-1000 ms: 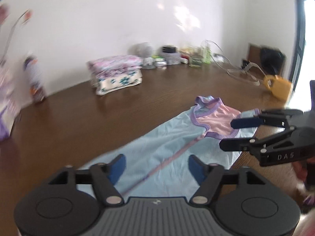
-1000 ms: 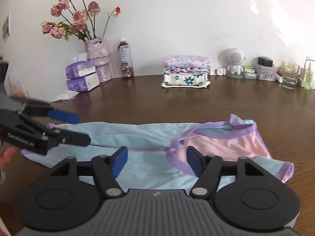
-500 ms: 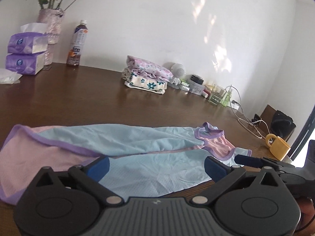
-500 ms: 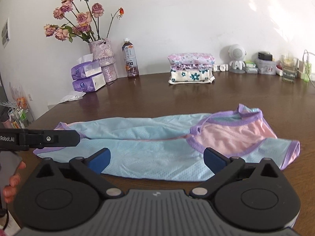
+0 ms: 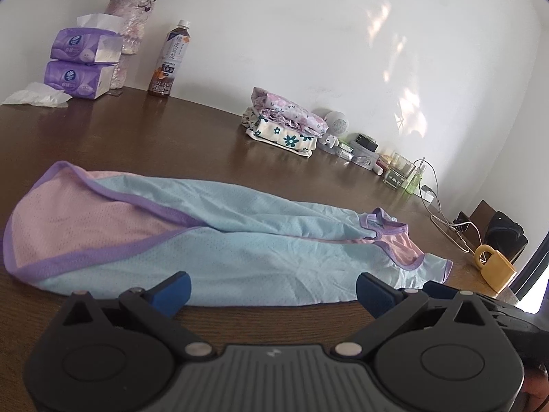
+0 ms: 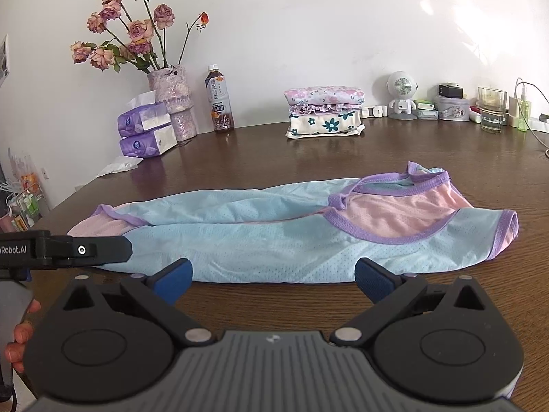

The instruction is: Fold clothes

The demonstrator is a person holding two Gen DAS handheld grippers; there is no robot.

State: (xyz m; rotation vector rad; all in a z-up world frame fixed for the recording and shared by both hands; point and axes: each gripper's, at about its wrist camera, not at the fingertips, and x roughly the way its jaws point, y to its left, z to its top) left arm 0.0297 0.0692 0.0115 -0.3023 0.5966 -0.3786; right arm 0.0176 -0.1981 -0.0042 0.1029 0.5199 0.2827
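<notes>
Yellow mug [image 5: 494, 269] only in left view; roses [image 6: 132, 39] right.

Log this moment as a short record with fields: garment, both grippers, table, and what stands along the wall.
garment: light-blue dress with purple trim, lying lengthwise, folded along its length
left gripper: open, empty
right gripper: open, empty
table: dark wood
along wall: folded clothes stack, tea bottle, vase of roses, tissue packs

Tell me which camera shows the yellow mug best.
The left wrist view: the yellow mug sits whole at the table's far right edge, handle facing the camera, past the garment's end. The right wrist view does not show it at all.
</notes>
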